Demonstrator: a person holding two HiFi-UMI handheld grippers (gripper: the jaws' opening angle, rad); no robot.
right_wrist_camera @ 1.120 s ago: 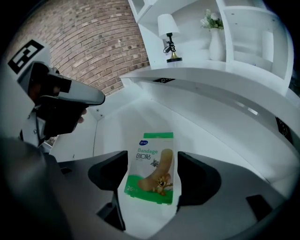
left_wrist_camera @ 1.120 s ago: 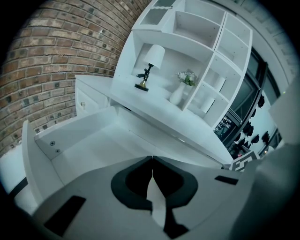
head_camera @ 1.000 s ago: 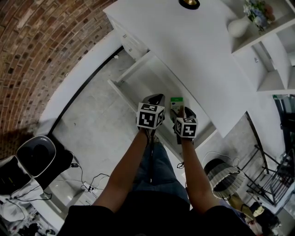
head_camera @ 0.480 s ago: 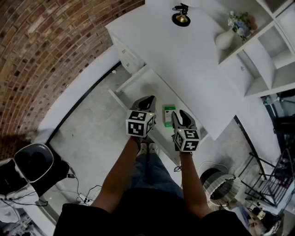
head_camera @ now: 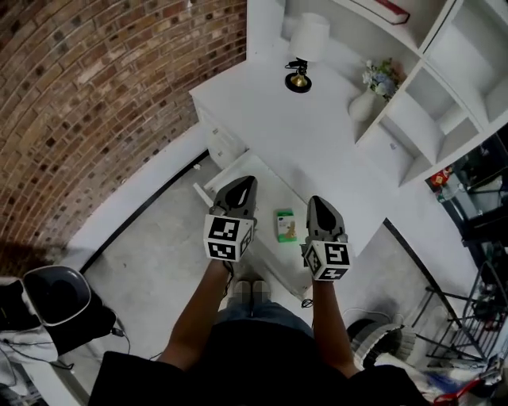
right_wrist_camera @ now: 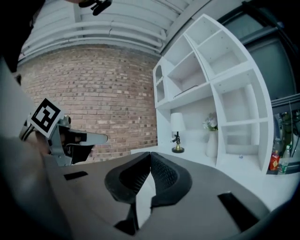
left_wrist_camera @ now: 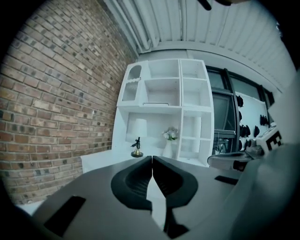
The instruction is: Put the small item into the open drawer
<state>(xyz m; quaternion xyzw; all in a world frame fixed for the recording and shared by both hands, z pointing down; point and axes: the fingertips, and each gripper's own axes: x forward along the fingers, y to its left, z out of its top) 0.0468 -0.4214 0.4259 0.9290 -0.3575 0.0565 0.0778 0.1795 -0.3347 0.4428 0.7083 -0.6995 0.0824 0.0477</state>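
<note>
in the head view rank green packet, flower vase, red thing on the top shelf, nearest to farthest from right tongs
1. green packet, in the open drawer, just left of the right tongs
2. flower vase, on the desk, farther back
3. red thing, highest up, far back

Small green item (head_camera: pixel 286 225) in open drawer (head_camera: pixel 266 194), between left gripper (head_camera: pixel 247 181) and right gripper (head_camera: pixel 316 201); lamp (head_camera: pixel 309 37) and vase (head_camera: pixel 361 105) on white worktop (head_camera: pixel 317 147) beyond.

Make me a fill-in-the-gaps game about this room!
1. The green box lies in the open ____.
2. The wall is made of ____.
3. The white vase holds ____.
Missing words: drawer; brick; flowers.
</note>
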